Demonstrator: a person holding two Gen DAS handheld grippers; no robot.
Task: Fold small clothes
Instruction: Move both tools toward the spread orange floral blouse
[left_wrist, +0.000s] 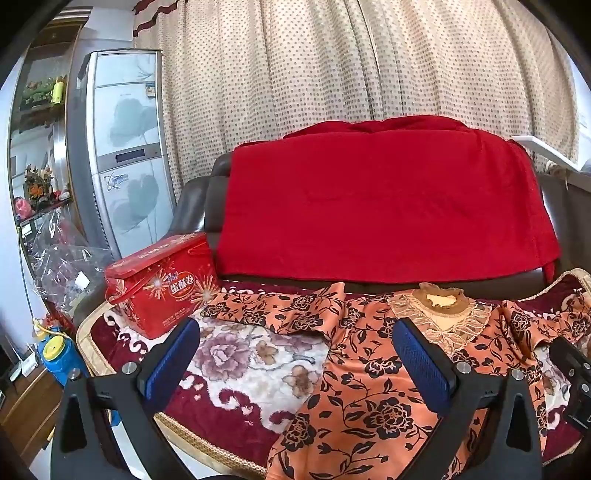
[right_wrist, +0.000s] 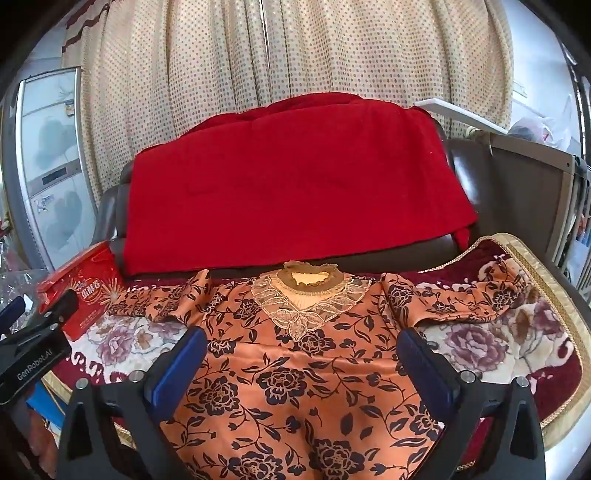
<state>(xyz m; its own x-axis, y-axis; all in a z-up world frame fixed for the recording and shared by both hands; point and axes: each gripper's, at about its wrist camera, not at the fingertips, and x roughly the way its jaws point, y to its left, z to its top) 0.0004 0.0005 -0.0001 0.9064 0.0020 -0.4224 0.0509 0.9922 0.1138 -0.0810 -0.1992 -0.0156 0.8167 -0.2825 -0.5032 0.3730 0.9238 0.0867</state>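
The orange floral blouse (right_wrist: 295, 369) is lying spread flat beneath the right gripper (right_wrist: 303, 354) and left gripper (left_wrist: 295, 347), both gaping wide, holding nothing.

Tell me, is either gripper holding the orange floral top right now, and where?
Nothing is held. The left gripper and right gripper are both open above the orange floral top.

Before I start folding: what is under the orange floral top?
The orange floral top lies spread on a floral plush blanket, which shows on both sides of it. Whatever is beneath the garment's middle is covered. The red tin stands beside its sleeve.
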